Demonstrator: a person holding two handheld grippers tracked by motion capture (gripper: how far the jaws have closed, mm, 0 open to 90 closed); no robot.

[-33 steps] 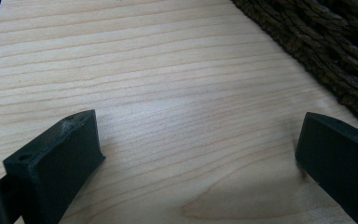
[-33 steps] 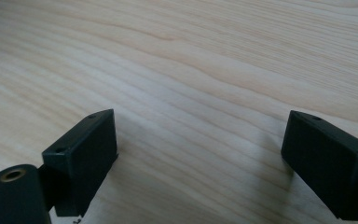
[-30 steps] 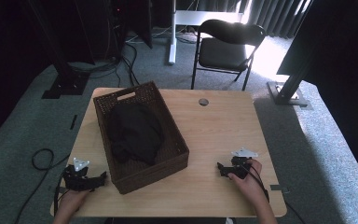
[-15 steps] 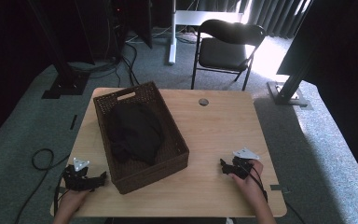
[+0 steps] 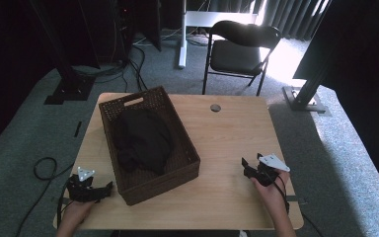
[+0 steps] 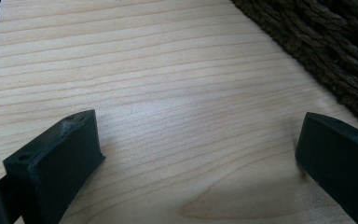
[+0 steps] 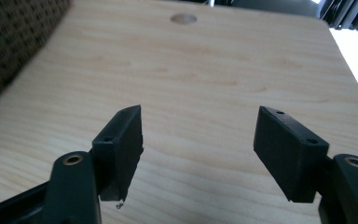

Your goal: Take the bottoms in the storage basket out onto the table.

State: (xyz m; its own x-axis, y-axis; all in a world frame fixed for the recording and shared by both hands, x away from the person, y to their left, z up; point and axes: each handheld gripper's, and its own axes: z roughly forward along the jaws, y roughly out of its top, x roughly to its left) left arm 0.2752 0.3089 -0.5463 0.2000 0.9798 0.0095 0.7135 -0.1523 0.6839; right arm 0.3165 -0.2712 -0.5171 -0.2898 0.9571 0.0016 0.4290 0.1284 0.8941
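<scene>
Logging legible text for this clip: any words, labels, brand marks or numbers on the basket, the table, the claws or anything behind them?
None can be read.
Wicker basket: plain weave, no tag.
Dark cloth inside it: no print visible.
Wooden table: only grain and a round grommet.
Left claw and right claw: both open, bare black jaws, unmarked grey plates.
Chair behind: no lettering.
</scene>
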